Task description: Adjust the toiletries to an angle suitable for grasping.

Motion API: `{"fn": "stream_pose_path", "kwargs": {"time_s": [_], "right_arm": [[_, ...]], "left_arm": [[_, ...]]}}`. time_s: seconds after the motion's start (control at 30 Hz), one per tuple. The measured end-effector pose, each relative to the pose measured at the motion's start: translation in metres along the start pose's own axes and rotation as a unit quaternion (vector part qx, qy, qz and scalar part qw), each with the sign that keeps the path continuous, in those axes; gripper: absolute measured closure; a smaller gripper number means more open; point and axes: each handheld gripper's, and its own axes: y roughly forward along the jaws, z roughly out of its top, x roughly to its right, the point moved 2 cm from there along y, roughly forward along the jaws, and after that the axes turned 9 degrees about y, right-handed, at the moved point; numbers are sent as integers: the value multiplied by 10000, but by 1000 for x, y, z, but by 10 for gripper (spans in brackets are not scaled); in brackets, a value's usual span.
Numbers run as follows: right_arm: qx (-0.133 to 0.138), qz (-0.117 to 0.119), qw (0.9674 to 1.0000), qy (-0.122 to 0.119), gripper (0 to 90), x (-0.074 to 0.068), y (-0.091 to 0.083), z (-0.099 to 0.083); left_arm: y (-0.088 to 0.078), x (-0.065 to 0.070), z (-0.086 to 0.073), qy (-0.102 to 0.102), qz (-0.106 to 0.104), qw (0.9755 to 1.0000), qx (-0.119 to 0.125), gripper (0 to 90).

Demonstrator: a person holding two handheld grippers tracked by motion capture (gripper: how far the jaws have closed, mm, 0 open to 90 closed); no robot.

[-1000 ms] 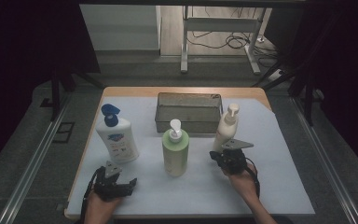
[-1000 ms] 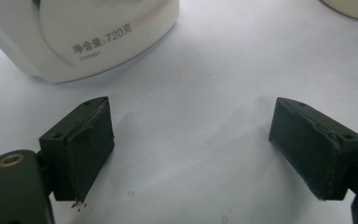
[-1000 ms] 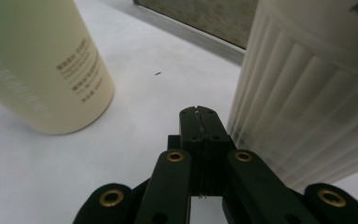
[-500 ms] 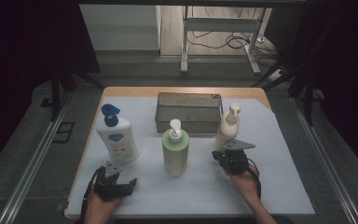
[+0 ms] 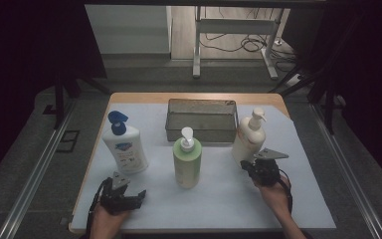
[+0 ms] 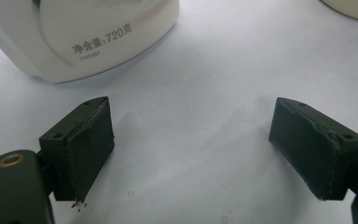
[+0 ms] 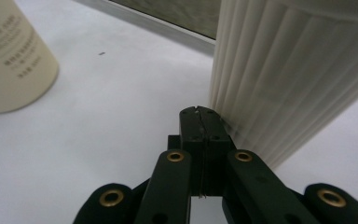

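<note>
High view: the right gripper [image 5: 252, 167] sits at the lower right of the frame, its tip against the foot of the cream pump bottle [image 5: 247, 139], which stands upright just above and slightly left of it. The bottle's long axis runs straight up, its pump head pointing to the right of the frame. Behind it, at centre, lies the wire basket [image 5: 202, 133]; the green pump bottle [image 5: 187, 162] stands in the middle and the white bottle with the blue pump [image 5: 124, 147] to the left. The left gripper [image 5: 123, 198] rests low at the lower left, well apart from the cream bottle, so the right hand is plainly the nearer one.

Left gripper view: the two pads stand wide apart with bare white tabletop [image 6: 191, 116] between them; the base of the white bottle [image 6: 88, 32] fills the upper left, ahead of the jaws and not between them.

Right gripper view: the jaws are pressed together with nothing between them, their tip just beside or touching the ribbed wall of the cream bottle [image 7: 289, 74], which rises at the right of the frame. The green bottle's base [image 7: 9, 60] shows at the upper left. Any grasp looks to need the jaws opened first.
</note>
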Motion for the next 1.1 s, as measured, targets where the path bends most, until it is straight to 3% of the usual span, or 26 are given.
{"fn": "stream_pose_path", "kwargs": {"time_s": [0.33,0.63,1.1], "right_arm": [[30,-78,10000,47,900,19,-10,-2],[34,-10,10000,47,898,20,-13,-3],[24,107,9999,115,805,24,-33,-8]], "left_arm": [[0,0,0,1,-4,10000,-1,135],[0,0,0,-1,-5,10000,0,135],[0,0,0,0,-4,10000,-1,135]]}}
